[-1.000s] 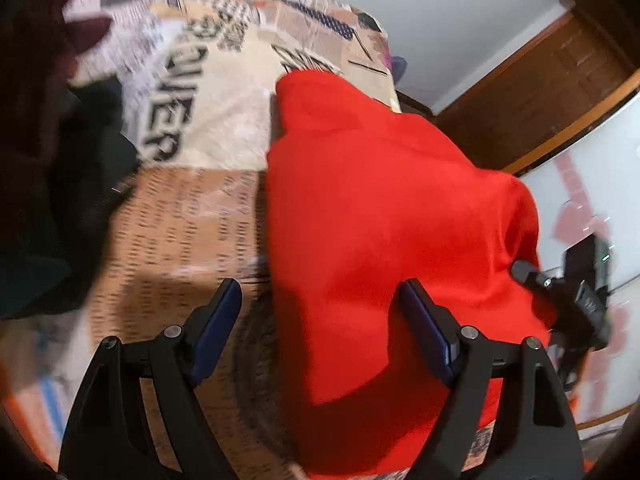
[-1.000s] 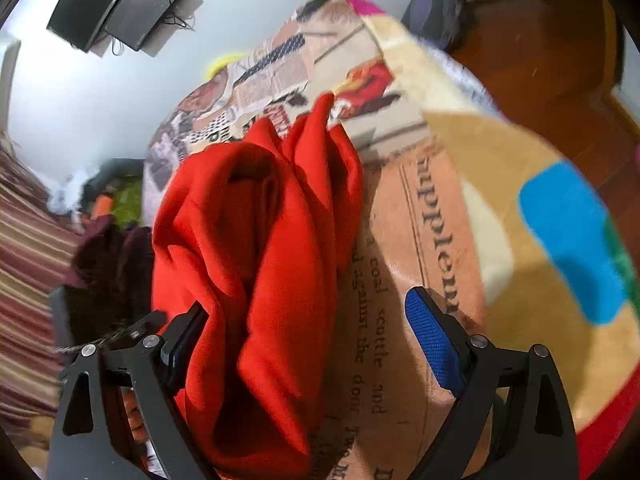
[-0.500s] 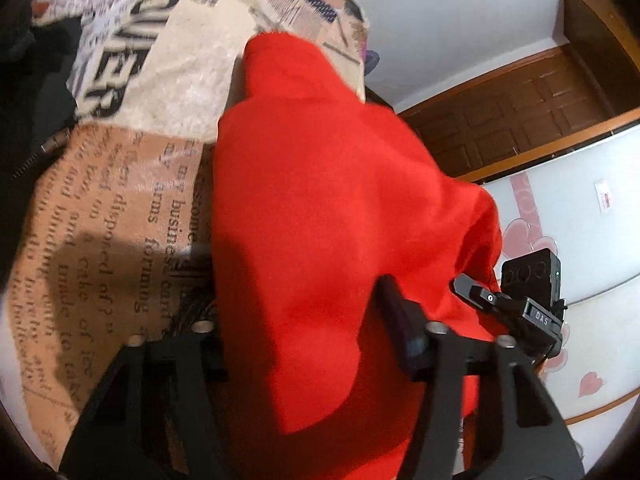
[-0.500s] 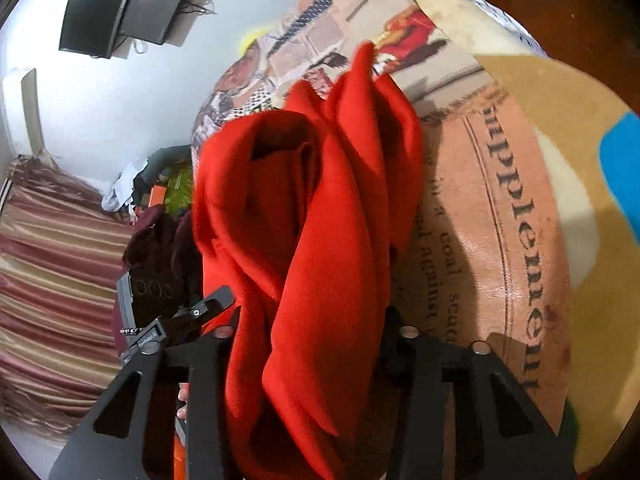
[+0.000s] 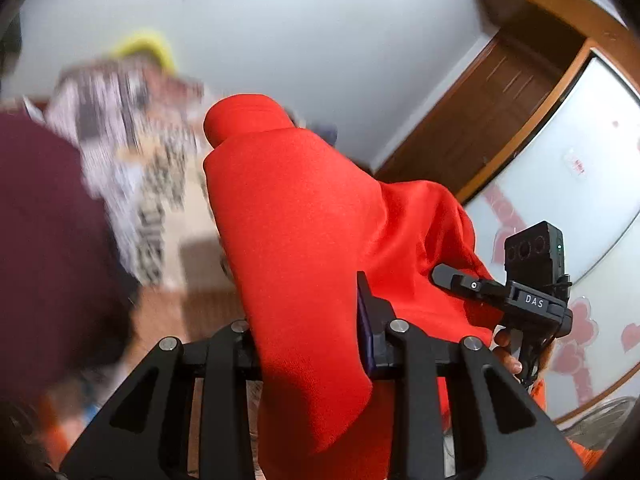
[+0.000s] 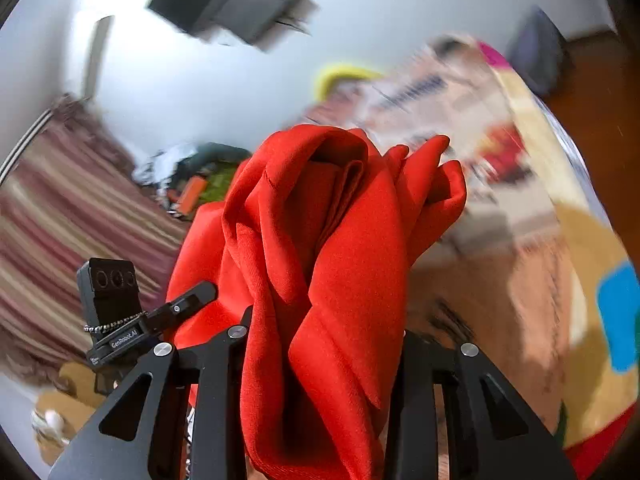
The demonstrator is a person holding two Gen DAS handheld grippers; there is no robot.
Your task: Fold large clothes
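Observation:
A large red garment is bunched between both grippers and lifted off the bed. My left gripper is shut on a thick fold of the red garment. My right gripper is shut on another bunch of the same garment, whose folds stick up in front of the camera. The right gripper also shows in the left wrist view, at the garment's right edge. The left gripper shows in the right wrist view, at the garment's left edge. The fingertips are hidden by cloth.
A bed with a newspaper-print blanket lies below and ahead. A dark maroon cloth fills the left of the left wrist view. A pile of clothes sits by striped curtains. A wooden door and a wall-mounted screen stand behind.
Both grippers closed on the red garment and lifted it off the blanket; the views tilted upward toward the walls.

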